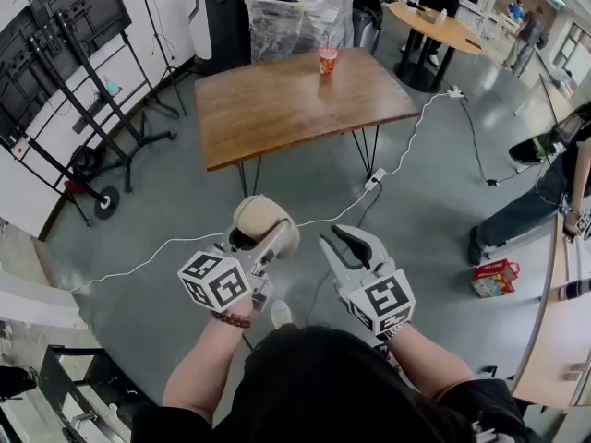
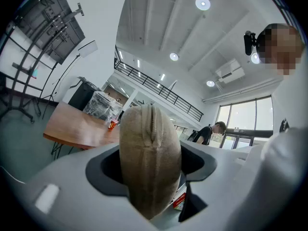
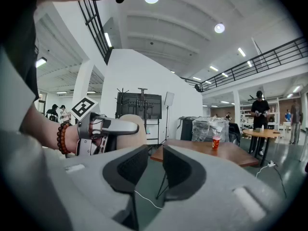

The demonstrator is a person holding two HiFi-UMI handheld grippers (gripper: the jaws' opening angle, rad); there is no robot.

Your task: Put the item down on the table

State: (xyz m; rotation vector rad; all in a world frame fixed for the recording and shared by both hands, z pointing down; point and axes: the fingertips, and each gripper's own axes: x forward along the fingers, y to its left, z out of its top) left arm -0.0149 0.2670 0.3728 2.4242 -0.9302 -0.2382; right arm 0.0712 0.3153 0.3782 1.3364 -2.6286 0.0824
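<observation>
Tan zip pouch sat low centre in the head view, clamped upright, zipper edge leading, between the left gripper's wide-spread jaws. The wooden table lay well apart, straight ahead toward upper middle. Right gripper hung just beside, jaws nearly together, holding nothing.
</observation>
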